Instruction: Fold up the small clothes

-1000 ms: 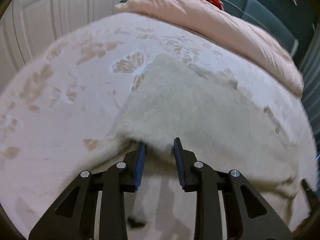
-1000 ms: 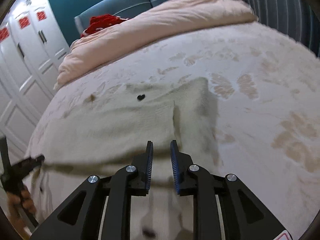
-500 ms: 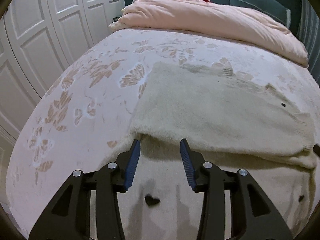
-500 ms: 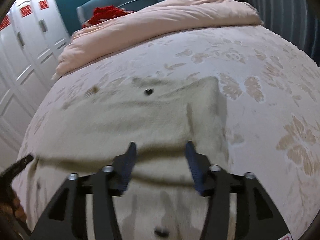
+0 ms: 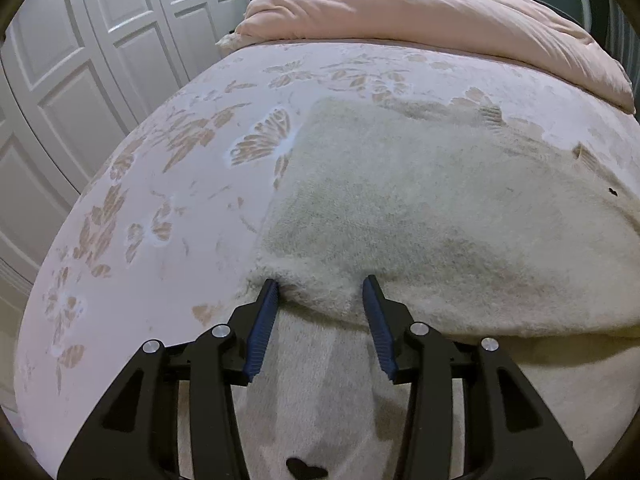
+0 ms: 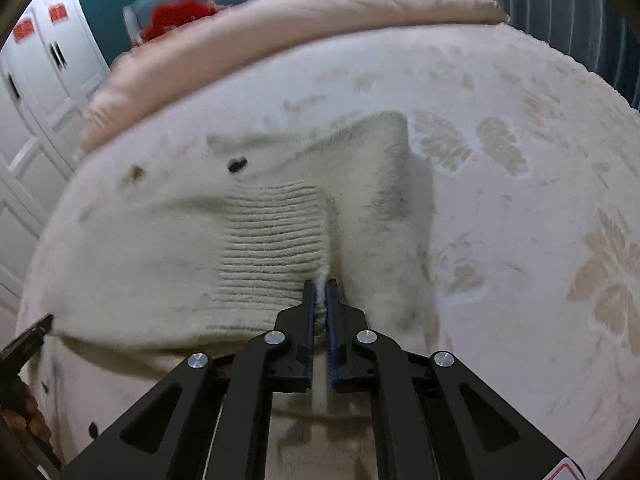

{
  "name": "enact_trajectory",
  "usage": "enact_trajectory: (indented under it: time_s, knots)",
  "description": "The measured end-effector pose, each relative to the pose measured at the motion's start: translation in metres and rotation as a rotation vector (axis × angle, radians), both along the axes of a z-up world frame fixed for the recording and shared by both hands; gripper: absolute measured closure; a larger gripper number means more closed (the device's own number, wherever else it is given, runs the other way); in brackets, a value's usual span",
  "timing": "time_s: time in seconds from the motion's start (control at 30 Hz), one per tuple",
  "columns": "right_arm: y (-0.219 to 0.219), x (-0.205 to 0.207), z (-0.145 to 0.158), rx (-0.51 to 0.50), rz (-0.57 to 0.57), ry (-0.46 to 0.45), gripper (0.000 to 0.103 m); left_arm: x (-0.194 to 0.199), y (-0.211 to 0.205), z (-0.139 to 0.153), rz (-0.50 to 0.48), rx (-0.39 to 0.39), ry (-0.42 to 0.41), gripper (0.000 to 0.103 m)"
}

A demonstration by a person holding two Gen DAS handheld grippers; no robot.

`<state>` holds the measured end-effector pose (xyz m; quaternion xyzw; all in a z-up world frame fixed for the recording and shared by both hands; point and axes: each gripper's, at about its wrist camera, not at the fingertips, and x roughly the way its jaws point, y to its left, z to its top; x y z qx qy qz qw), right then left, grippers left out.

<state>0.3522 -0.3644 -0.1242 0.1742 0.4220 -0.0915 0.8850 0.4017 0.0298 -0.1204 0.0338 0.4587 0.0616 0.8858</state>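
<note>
- Claw on the left [image 5: 320, 300] had its blue-padded fingers spread apart, straddling the near fold edge of the cream sweater [image 5: 440, 208], apparently placed to catch that edge.
- Sweater lay flat on the floral bed [image 5: 168, 208], folded over once, likely spread out so each fold stayed neat.
- Claw on the right [image 6: 320, 292] was pinched together on a ridge of fabric beside the ribbed hem [image 6: 272, 240], probably gripping it for the coming fold.
- Beyond the sweater, a pink duvet [image 6: 304, 24] lay bunched along the bed's far side.
</note>
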Motion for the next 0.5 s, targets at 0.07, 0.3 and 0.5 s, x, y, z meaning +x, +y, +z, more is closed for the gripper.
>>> enact_trajectory:
  time_s: [0.07,0.3,0.5]
  knots:
    - [0.002,-0.021,0.021,0.008,-0.020,-0.029,0.083,-0.007,0.006,0.006,0.001,-0.032,0.013,0.049]
    - [0.013,-0.157,0.052,-0.050,0.019,0.055,0.041,-0.101,0.068,0.031,0.014,-0.075,0.035,0.014]
    - [0.031,-0.284,0.015,0.041,0.052,0.239,0.041,-0.214,0.136,0.018,0.085,-0.233,0.124,0.011]
